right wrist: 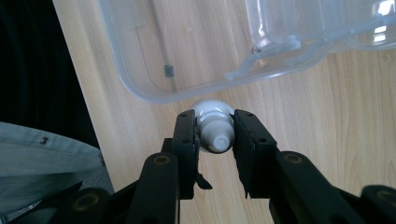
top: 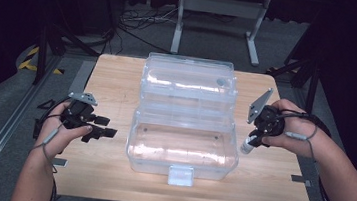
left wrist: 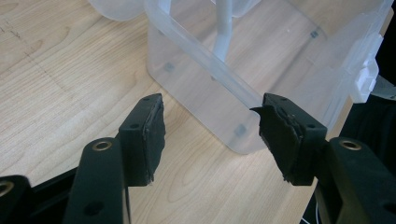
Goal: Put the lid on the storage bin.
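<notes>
A clear plastic box (top: 182,153) sits open in the middle of the wooden table, its lid (top: 188,84) folded back behind it. My right gripper (top: 254,141) hangs just off the box's right side, shut on a small white bottle (top: 247,147). In the right gripper view that bottle (right wrist: 214,127) is clamped between the two black pads, cap end toward the camera, above the box rim (right wrist: 140,95). My left gripper (top: 99,127) rests left of the box with its jaws wide apart. In the left gripper view nothing lies between the fingers (left wrist: 145,135), and the box corner (left wrist: 243,135) is just ahead.
A white latch (top: 180,175) sticks out from the box's front wall near the table's front edge. Bare tabletop (top: 119,74) spreads left and right of the box. Beyond the table stand a white metal frame (top: 220,14) and floor cables (top: 139,21).
</notes>
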